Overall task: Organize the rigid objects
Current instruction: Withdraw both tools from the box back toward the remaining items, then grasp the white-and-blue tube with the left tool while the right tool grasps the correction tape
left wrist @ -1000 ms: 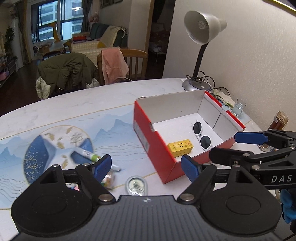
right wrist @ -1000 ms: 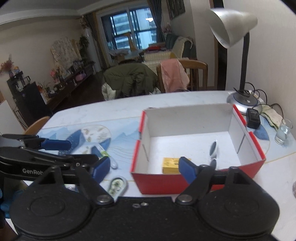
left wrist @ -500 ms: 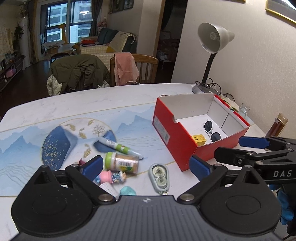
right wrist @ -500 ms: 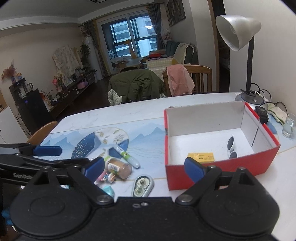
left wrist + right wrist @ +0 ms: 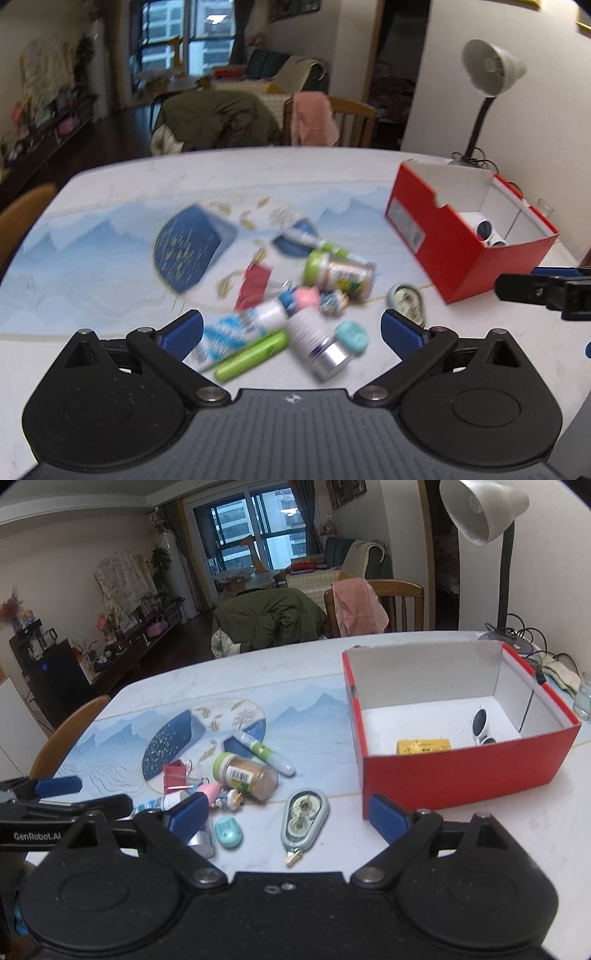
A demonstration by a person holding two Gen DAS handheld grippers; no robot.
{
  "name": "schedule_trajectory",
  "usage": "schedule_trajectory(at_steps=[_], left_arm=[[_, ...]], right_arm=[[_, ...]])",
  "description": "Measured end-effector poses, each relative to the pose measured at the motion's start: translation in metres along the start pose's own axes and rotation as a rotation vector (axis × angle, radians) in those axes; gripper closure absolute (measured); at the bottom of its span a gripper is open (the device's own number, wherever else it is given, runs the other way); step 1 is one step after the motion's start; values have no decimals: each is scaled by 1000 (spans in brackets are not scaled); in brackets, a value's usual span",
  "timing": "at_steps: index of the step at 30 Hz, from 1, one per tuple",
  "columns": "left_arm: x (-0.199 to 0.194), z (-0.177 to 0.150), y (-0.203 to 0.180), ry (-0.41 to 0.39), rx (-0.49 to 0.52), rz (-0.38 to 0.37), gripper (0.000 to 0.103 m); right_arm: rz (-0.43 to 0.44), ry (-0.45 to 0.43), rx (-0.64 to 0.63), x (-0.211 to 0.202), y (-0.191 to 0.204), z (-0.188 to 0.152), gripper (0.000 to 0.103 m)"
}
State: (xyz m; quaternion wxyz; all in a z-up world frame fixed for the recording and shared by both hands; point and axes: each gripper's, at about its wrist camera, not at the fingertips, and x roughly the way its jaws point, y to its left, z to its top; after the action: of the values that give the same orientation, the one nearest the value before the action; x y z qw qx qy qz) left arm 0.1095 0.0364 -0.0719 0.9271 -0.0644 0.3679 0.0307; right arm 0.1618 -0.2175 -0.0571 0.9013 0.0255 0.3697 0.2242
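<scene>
A heap of small things lies on the blue mat: a spice jar (image 5: 245,775), a marker (image 5: 264,753), a red binder clip (image 5: 175,775), a little doll (image 5: 221,795), a teal eraser (image 5: 228,832) and a correction tape (image 5: 304,821). My left gripper (image 5: 291,332) hangs over the near side of the heap, its jaws opening, with a tube (image 5: 236,338), a green pen (image 5: 251,354) and a silver-capped bottle (image 5: 317,343) below the gap, untouched. My right gripper (image 5: 288,814) stands open above the correction tape. The red box (image 5: 461,771) holds sunglasses (image 5: 482,725) and a yellow packet (image 5: 424,746).
A desk lamp (image 5: 480,509) and a glass (image 5: 583,701) stand behind the box by the wall. Chairs draped with a green coat (image 5: 269,620) and a pink cloth (image 5: 356,605) line the table's far edge. A wooden chair (image 5: 62,738) sits at the left.
Both grippers have drawn back and to the left from the box to the heap, and the box has slid to the right of both views. The left jaws have spread wider.
</scene>
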Motion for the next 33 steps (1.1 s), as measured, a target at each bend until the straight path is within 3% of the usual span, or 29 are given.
schedule_trajectory(at_steps=[6, 15, 33], left_arm=[[7, -17, 26, 31, -87, 32, 0], [29, -19, 46, 52, -106, 65, 0], [110, -4, 60, 148, 79, 31, 0]], right_arm=[[-21, 43, -14, 19, 10, -9, 10], [-54, 113, -32, 52, 17, -17, 12], [-76, 213, -48, 109, 10, -11, 25]])
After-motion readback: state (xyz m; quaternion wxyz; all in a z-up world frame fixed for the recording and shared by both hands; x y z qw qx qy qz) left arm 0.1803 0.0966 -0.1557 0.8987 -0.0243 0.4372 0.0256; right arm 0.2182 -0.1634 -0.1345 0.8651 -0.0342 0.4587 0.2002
